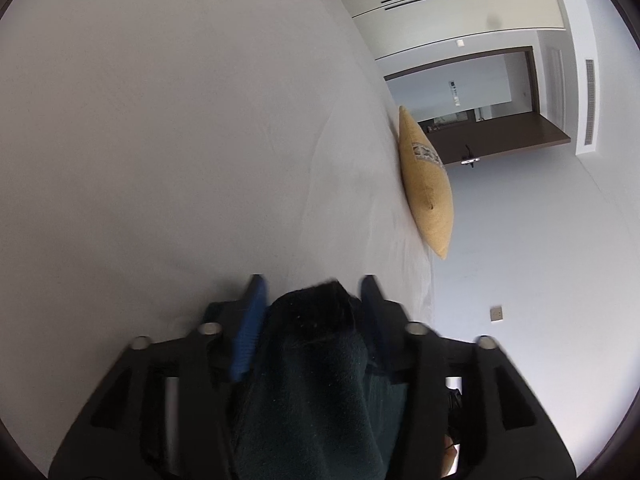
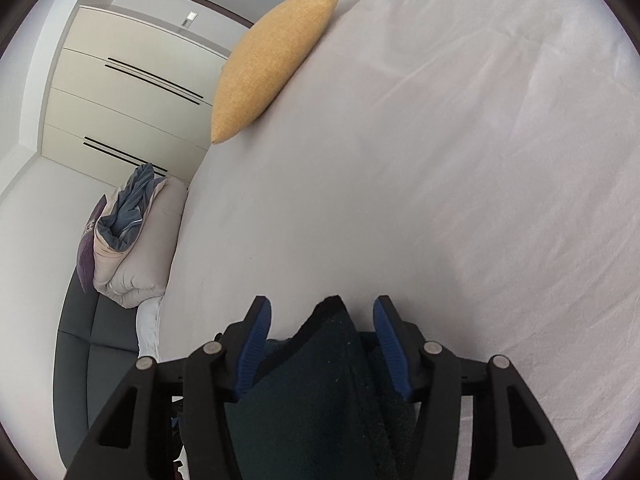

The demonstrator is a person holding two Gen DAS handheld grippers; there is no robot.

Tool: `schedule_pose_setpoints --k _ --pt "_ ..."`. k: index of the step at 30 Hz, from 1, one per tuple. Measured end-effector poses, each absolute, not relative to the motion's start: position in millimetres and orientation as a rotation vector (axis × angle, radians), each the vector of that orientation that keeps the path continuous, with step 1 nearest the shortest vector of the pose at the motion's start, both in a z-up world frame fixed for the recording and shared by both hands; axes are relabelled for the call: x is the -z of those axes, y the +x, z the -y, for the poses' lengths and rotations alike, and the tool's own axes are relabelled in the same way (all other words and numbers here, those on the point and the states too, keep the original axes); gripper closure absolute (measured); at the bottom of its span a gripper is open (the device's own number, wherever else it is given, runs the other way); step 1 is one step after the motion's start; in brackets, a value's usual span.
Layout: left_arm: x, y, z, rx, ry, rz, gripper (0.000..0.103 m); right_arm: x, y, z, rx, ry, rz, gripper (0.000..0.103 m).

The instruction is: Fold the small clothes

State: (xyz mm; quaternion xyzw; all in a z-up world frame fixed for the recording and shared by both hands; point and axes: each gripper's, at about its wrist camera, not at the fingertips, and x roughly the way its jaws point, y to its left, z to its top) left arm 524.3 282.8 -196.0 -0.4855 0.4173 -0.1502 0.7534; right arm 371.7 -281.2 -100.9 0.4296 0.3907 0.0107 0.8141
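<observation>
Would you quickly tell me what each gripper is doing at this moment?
Left gripper: jaws apart, dark garment bunched between them.
Right gripper: jaws apart, the dark garment lying between them.

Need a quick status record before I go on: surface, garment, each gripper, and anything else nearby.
surface: white bed sheet, lightly wrinkled
garment: dark cloth, bunched between the fingers in both wrist views
left gripper: fingers apart, cloth lies between them; firm grip cannot be told
right gripper: same, cloth between spread fingers
nearby: yellow cushion at the bed's edge; bundled bedding on a grey sofa
fold state: not visible
</observation>
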Motion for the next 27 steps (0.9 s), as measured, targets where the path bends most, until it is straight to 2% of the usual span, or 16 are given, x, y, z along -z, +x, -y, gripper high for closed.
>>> schedule_pose_setpoints --k 1,9,17,19,21,23,27 --pt "191.3 523.7 -286.7 0.318 -1.046 -0.889 0.032 98.1 368.6 280.0 -0.022 0.911 -0.823 0.046" --pt "157.8 505.9 -301.2 0.216 -0.94 -0.845 0.032 77.6 366.2 250.2 -0.053 0.695 -0.856 0.046" --pt "130.2 485.7 -203.8 0.354 -0.625 -0.87 0.032 96.1 388.2 240.2 -0.041 0.618 -0.938 0.047" --pt "139.4 482.7 -186.1 0.326 -0.542 -0.903 0.032 97.7 390.0 237.6 -0.037 0.582 -0.951 0.052" --pt "153.7 472.7 -185.4 0.32 -0.558 -0.917 0.032 98.8 390.0 235.5 -0.035 0.555 -0.963 0.075" --pt "167.2 464.1 -187.7 0.295 -0.566 -0.936 0.032 100.3 389.5 236.5 -0.039 0.539 -0.973 0.092" --pt "183.9 430.1 -202.4 0.316 -0.582 -0.933 0.041 101.1 384.6 247.6 -0.029 0.563 -0.949 0.094"
